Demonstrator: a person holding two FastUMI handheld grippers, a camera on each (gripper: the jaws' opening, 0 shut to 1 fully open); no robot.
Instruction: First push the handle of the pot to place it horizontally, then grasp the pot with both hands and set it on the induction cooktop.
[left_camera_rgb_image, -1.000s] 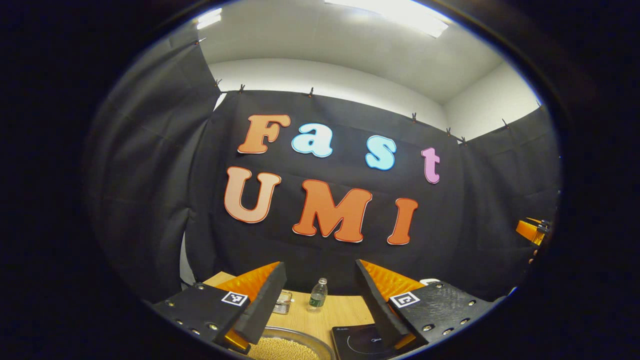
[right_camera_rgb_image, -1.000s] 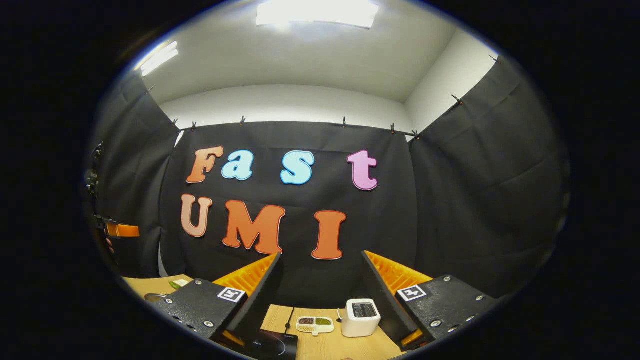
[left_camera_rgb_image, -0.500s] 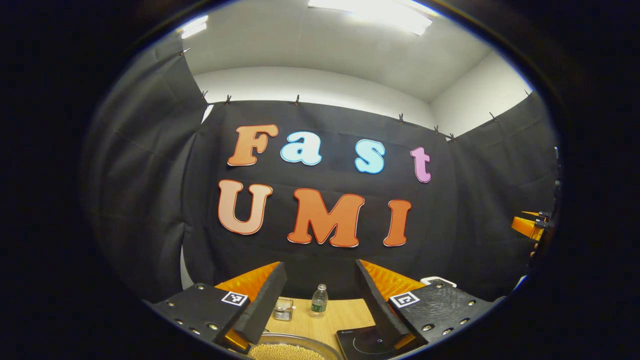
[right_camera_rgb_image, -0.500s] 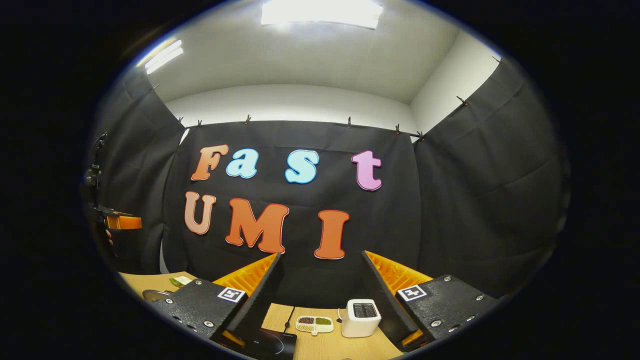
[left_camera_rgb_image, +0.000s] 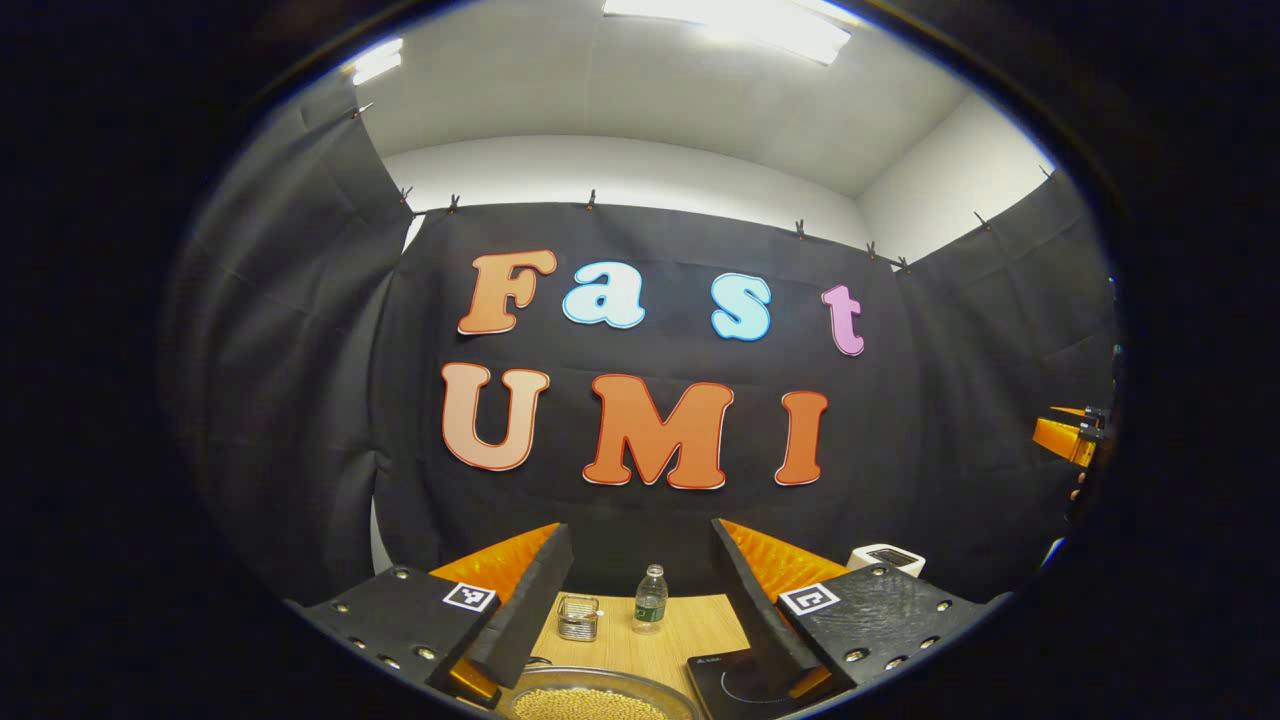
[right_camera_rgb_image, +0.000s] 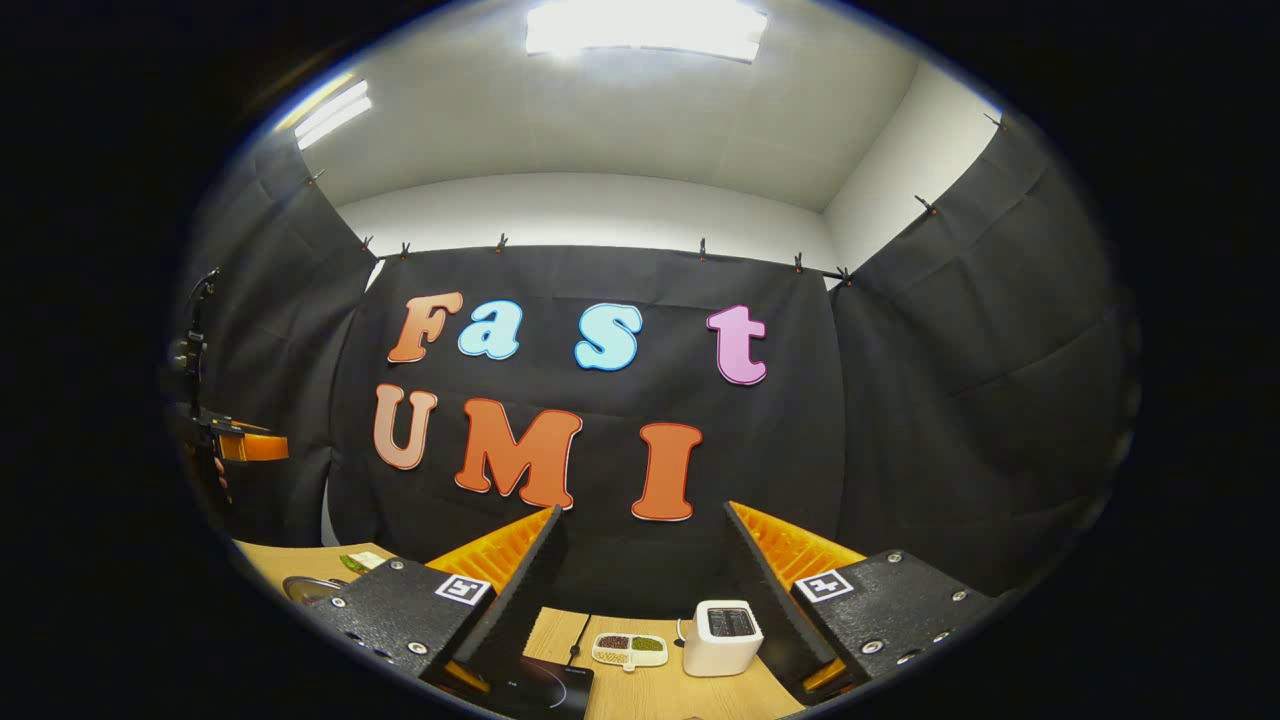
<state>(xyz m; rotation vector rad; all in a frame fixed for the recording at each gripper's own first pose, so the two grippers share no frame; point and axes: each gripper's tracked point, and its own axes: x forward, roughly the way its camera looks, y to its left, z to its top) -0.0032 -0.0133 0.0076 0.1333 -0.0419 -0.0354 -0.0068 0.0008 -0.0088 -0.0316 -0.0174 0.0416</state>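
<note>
The pot (left_camera_rgb_image: 592, 698) is a round metal pan filled with small yellowish beans, low in the left gripper view just beyond my left gripper (left_camera_rgb_image: 638, 530), which is open and holds nothing. Its handle is hidden. The black induction cooktop (left_camera_rgb_image: 738, 684) lies right of the pot, partly behind a finger. In the right gripper view my right gripper (right_camera_rgb_image: 641, 512) is open and holds nothing; the cooktop (right_camera_rgb_image: 545, 686) lies by its left finger, and the pot's rim (right_camera_rgb_image: 303, 588) peeks out at far left. Both grippers are held high above the wooden table (left_camera_rgb_image: 690, 625).
A water bottle (left_camera_rgb_image: 650, 598) and a small wire basket (left_camera_rgb_image: 578, 617) stand behind the pot. A white toaster (right_camera_rgb_image: 722, 636) and a divided dish (right_camera_rgb_image: 630, 649) of beans sit behind the cooktop. Black cloth walls close the booth. Each gripper shows at the other view's edge.
The left gripper view has shifted, showing more of the table, the pot and the toaster. The right gripper view has barely moved. Both grippers stay open.
</note>
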